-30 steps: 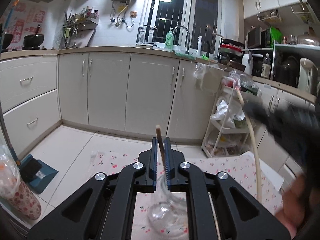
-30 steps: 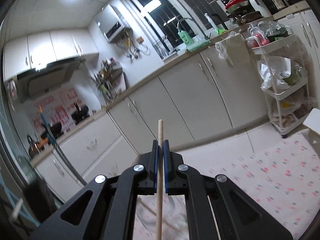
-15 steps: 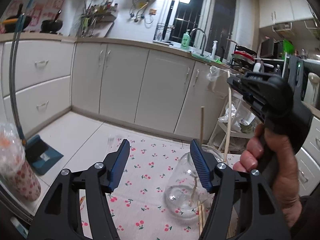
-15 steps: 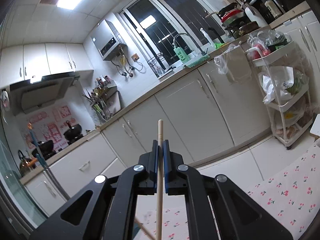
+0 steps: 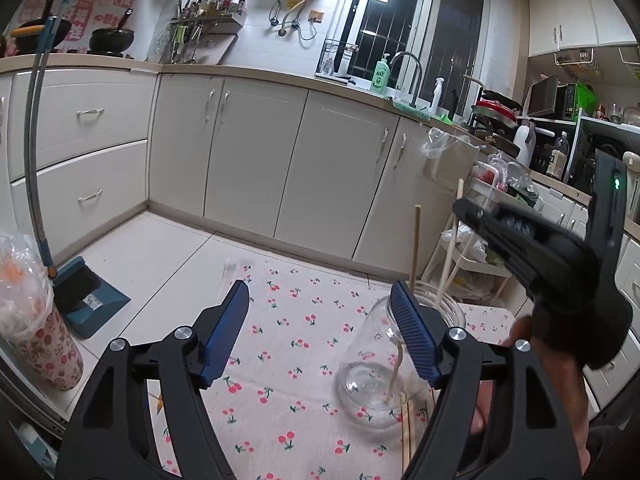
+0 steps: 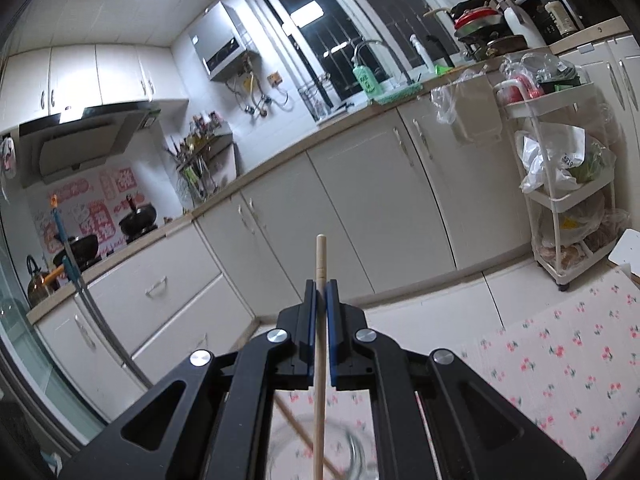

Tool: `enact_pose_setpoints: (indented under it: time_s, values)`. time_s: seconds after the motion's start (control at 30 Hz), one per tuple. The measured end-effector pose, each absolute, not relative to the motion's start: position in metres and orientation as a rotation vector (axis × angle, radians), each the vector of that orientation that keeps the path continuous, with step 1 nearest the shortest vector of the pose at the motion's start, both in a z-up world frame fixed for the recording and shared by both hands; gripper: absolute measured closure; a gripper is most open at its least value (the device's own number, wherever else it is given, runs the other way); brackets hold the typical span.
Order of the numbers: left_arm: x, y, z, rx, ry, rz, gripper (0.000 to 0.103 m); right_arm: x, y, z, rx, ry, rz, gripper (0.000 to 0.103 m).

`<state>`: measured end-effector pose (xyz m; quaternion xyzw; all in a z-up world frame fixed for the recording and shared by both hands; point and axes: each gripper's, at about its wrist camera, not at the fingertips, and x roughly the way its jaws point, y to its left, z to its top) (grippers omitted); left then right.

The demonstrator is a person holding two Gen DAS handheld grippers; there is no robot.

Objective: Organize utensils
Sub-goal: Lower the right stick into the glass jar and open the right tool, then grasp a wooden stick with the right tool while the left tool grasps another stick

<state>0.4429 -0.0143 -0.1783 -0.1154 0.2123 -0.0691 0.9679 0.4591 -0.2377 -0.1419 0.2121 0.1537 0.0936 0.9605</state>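
Note:
A clear glass jar (image 5: 372, 368) stands on the cherry-print cloth (image 5: 288, 344). One wooden chopstick (image 5: 416, 240) leans upright in it. My left gripper (image 5: 320, 332) sits just before the jar, its jaws opening with nothing between them; the right finger (image 5: 412, 332) overlaps the jar's neck. A hand holds my right gripper (image 5: 464, 210) above the jar, shut on a second chopstick (image 6: 320, 264) whose lower end reaches into the jar's mouth. In the right wrist view the jar rim (image 6: 352, 452) is a blur below the fingers.
Loose chopsticks (image 5: 406, 436) lie on the cloth beside the jar. A wrapped flower-print cup (image 5: 40, 340) stands at the left, with a blue dustpan (image 5: 88, 300) behind it. A white shelf cart (image 6: 560, 200) and cabinets (image 5: 256, 160) line the far side.
My left gripper has let go of its chopstick, which now stands in the jar, and its jaws have spread wide. The right gripper came down over the jar with its chopstick.

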Motion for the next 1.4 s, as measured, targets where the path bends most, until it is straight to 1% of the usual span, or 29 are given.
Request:
enact_pose_setpoints:
  time_s: [0.17, 0.2, 0.27, 0.3, 0.33, 0.43, 0.47, 0.5, 0.53, 0.57, 0.6, 0.67, 0.87, 0.97, 1.03, 1.1, 1.17, 1.23, 1.3, 1.33, 1.37, 1.4]
  values:
    - [0.430, -0.015, -0.185, -0.220, 0.487, -0.135, 0.031, 0.443, -0.230, -0.149, 0.362, 0.398, 0.226, 0.097]
    - [0.428, -0.015, -0.186, -0.216, 0.498, -0.135, 0.031, 0.440, -0.230, -0.149, 0.352, 0.426, 0.241, 0.094]
    - [0.423, -0.017, -0.190, -0.199, 0.535, -0.145, 0.031, 0.426, -0.241, -0.147, 0.363, 0.456, 0.232, 0.072]
    - [0.419, -0.017, -0.193, -0.192, 0.559, -0.155, 0.030, 0.418, -0.248, -0.147, 0.371, 0.459, 0.213, 0.058]
    - [0.417, -0.018, -0.194, -0.188, 0.573, -0.162, 0.030, 0.408, -0.257, -0.147, 0.377, 0.464, 0.192, 0.057]
    - [0.408, -0.025, -0.203, -0.161, 0.630, -0.195, 0.029, 0.376, -0.291, -0.159, 0.370, 0.561, 0.086, 0.057]
    - [0.405, -0.028, -0.207, -0.150, 0.653, -0.210, 0.029, 0.369, -0.297, -0.165, 0.354, 0.600, 0.062, 0.059]
    - [0.403, -0.033, -0.210, -0.139, 0.675, -0.229, 0.029, 0.360, -0.304, -0.178, 0.336, 0.661, 0.040, 0.068]
    - [0.402, -0.036, -0.213, -0.130, 0.692, -0.243, 0.028, 0.354, -0.310, -0.191, 0.323, 0.719, 0.019, 0.074]
    - [0.401, -0.042, -0.217, -0.113, 0.719, -0.260, 0.028, 0.352, -0.312, -0.199, 0.314, 0.758, 0.010, 0.076]
    - [0.400, -0.047, -0.221, -0.100, 0.735, -0.270, 0.028, 0.349, -0.314, -0.212, 0.305, 0.810, 0.009, 0.080]
    - [0.400, -0.060, -0.228, -0.073, 0.770, -0.292, 0.028, 0.346, -0.314, -0.228, 0.303, 0.868, 0.012, 0.082]
    - [0.411, -0.085, -0.240, -0.048, 0.829, -0.312, 0.028, 0.355, -0.301, -0.242, 0.303, 0.905, 0.044, 0.082]
    - [0.420, -0.092, -0.247, -0.033, 0.854, -0.306, 0.028, 0.360, -0.288, -0.248, 0.229, 0.923, 0.045, 0.082]
    - [0.424, -0.096, -0.252, -0.022, 0.869, -0.305, 0.028, 0.361, -0.281, -0.248, 0.142, 0.923, 0.027, 0.087]
    - [0.427, -0.100, -0.255, -0.008, 0.879, -0.305, 0.028, 0.361, -0.283, -0.250, 0.111, 0.924, 0.012, 0.094]
    - [0.430, -0.104, -0.259, 0.005, 0.891, -0.309, 0.029, 0.361, -0.290, -0.250, 0.118, 0.933, 0.005, 0.096]
    - [0.431, -0.108, -0.260, 0.007, 0.896, -0.323, 0.033, 0.360, -0.299, -0.250, 0.139, 0.938, 0.004, 0.097]
    - [0.433, -0.111, -0.260, 0.017, 0.898, -0.319, 0.042, 0.359, -0.308, -0.249, 0.168, 0.942, 0.010, 0.097]
    - [0.436, -0.111, -0.262, 0.003, 0.908, -0.317, 0.045, 0.358, -0.311, -0.249, 0.176, 0.943, 0.014, 0.097]
    - [0.440, -0.110, -0.264, -0.010, 0.922, -0.310, 0.052, 0.357, -0.312, -0.249, 0.185, 0.942, 0.019, 0.097]
    - [0.444, -0.108, -0.267, -0.018, 0.938, -0.290, 0.056, 0.357, -0.314, -0.250, 0.198, 0.941, 0.022, 0.097]
